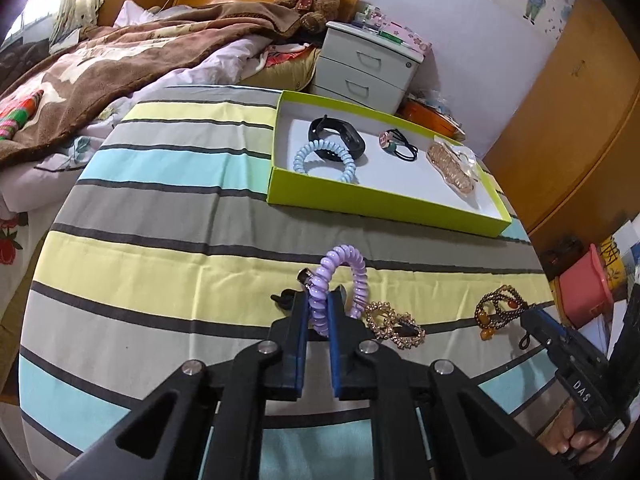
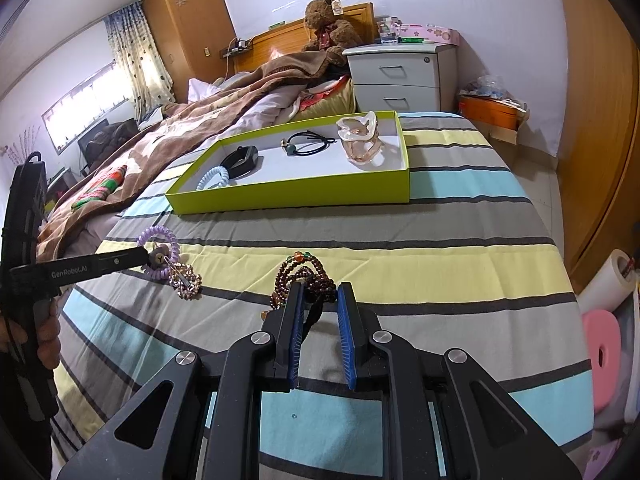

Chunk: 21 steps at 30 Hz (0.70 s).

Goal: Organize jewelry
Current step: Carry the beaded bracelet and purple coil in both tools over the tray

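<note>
One purple spiral hair tie (image 1: 340, 280), coiled, glossy

A purple curly hair tie (image 1: 340, 280) stands up on its edge, pinched on one side. Beside it on the striped bed lie a sparkly gold clip (image 1: 394, 326) and a string of brown beads (image 2: 304, 276). The green box (image 1: 384, 204) holds a blue curly tie (image 1: 324, 156), a black band (image 1: 338, 138), a black hair tie (image 1: 398, 144) and a pink clip (image 1: 450, 166).
</note>
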### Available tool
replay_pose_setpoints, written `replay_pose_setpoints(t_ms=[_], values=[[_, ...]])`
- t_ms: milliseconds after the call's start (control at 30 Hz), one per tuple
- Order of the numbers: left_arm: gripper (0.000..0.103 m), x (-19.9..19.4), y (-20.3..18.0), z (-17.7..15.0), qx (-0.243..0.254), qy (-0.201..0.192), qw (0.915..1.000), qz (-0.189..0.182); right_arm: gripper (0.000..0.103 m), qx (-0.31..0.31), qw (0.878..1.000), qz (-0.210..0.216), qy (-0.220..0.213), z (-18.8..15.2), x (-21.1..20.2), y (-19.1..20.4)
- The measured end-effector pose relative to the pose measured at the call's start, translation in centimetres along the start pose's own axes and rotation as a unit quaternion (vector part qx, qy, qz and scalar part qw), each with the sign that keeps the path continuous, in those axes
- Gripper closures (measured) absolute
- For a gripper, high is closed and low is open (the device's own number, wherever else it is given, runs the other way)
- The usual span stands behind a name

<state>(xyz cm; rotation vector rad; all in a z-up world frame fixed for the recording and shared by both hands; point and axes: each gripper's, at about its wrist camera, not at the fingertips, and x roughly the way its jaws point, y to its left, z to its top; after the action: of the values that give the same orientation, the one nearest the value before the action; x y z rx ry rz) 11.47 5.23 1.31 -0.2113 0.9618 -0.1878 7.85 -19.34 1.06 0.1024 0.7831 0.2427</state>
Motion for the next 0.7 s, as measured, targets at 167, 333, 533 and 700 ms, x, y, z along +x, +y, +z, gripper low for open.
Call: replay_pose_setpoints(t_ms=[167,333,533,700], values=[[0.093,-0.2,-0.8,-0.1,0.025,-0.012,0.9995,0.016,0.086,0.002,1.000,0.002,-0.002,0.1,-0.1,0.0],[0.093,-0.9,-1.2,0.1,0.030,-0.019,0.9994,0.004,0.086,0.004,1.000,0.003,-0.006,0.3,-0.4,-0.2],[0.093,-1.8,-1.2,0.2,0.028,-0.025,0.9993,-0.002,0.086,0.003,1.000,0.003,-0.014,0.6,-1.0,-0.1],[0.093,-2.9,-1.3,0.7,0.025,-0.037,0.9990,-0.011,0.086,0.001,1.000,0.001,-0.023,1.2,-1.7,0.2]])
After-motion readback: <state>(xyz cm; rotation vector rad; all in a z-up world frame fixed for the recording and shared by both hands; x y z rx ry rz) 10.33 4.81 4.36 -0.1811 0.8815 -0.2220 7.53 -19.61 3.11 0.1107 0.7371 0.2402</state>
